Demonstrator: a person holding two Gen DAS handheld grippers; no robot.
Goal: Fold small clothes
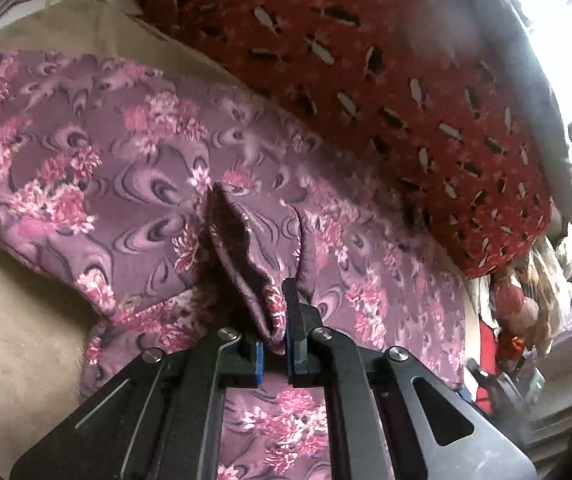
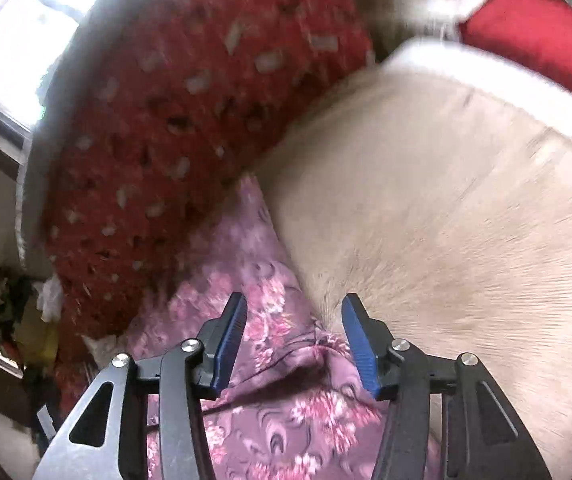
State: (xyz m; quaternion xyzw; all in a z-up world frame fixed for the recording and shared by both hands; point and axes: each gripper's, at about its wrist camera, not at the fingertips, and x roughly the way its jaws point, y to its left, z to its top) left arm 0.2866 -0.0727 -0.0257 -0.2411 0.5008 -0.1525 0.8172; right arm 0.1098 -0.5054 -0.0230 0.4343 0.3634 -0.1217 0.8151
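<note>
A small purple garment with pink flowers [image 1: 134,152] lies spread on a beige surface [image 1: 18,320]. My left gripper [image 1: 276,336] is shut on a raised fold of this garment, which stands up between the fingers. In the right wrist view the same garment [image 2: 262,320] lies under my right gripper [image 2: 294,344], which is open and empty, its blue pads [image 2: 360,344] on either side of a bunched edge of the cloth. This view is blurred.
A red patterned blanket [image 1: 386,80] lies along the far side of the garment, also in the right wrist view [image 2: 166,120]. The beige surface [image 2: 446,220] spreads to the right. A heap of mixed things [image 1: 526,304] sits at the far right. A bright window [image 2: 26,32] lies beyond.
</note>
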